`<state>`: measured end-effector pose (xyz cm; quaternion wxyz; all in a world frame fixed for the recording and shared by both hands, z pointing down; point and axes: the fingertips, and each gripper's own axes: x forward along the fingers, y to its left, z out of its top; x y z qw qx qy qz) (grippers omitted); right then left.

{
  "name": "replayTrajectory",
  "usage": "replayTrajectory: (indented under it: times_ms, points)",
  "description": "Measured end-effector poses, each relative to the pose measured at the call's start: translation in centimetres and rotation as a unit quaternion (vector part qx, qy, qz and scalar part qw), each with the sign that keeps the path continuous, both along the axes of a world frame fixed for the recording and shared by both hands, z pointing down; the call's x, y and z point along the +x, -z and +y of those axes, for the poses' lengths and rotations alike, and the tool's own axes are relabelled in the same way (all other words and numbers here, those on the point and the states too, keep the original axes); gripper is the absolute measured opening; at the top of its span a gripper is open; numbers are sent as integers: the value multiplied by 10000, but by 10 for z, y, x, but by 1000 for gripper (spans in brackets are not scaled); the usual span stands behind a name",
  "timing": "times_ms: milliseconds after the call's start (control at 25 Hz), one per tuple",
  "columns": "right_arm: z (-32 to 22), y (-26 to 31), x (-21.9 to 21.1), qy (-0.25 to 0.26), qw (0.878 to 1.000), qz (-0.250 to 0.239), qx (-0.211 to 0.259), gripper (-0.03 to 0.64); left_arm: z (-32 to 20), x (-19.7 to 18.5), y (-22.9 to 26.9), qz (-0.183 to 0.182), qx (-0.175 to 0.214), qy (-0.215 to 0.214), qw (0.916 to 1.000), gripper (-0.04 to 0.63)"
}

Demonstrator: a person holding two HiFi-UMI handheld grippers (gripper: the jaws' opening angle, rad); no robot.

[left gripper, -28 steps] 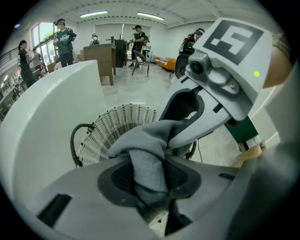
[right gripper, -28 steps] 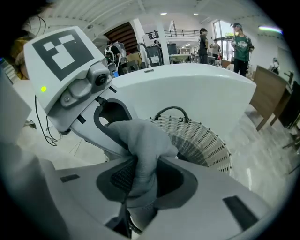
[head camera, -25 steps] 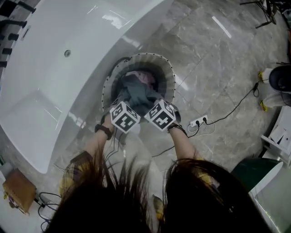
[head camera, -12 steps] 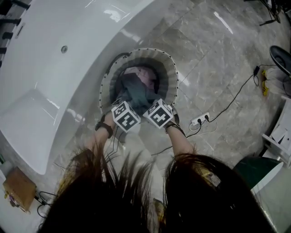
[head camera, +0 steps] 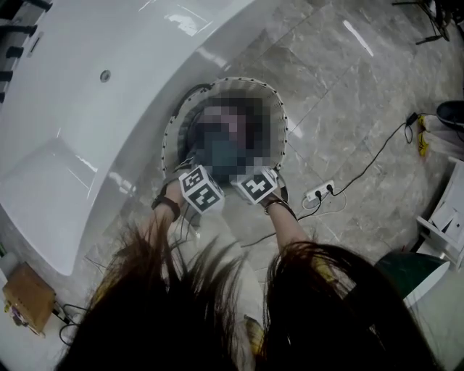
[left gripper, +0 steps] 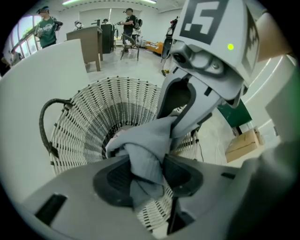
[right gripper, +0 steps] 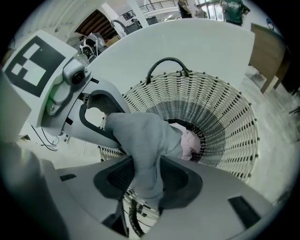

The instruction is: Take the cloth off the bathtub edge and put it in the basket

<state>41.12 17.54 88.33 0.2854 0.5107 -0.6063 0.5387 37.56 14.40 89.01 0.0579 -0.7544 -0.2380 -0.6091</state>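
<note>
Dim, flat overhead light in head view; strip-light glare on tub [head camera: 145,65] and glossy floor [head camera: 341,109]. Hair [head camera: 326,311] at bottom dark and smeared. Gripper views brighter, heavy fisheye, black vignette corners. Ceiling strips [left gripper: 77,2] blown out. Cloth [left gripper: 147,150] sharp, background soft.

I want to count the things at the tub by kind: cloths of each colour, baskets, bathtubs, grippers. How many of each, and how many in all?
grey cloth: 1
pink cloth: 1
basket: 1
bathtub: 1
grippers: 2, left gripper and right gripper; both have just been opening their jaws, with the grey cloth between them
total: 6
</note>
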Motion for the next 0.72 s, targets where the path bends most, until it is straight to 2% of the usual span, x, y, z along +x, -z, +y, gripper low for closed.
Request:
replayTrajectory:
  times_ms: [280, 520, 720]
  points:
    - [11, 7, 7, -258, 9996, 28, -145, 170, -22, 0, 13, 199, 26, 407, 9990, 179]
    - [16, 13, 5, -370, 9988, 131, -294, 170, -27, -5, 29, 323, 52, 377, 9988, 179]
    - [0, 26, -2, -356, 9991, 202, -56, 170, -34, -9, 48, 440, 71, 495, 9978, 179]
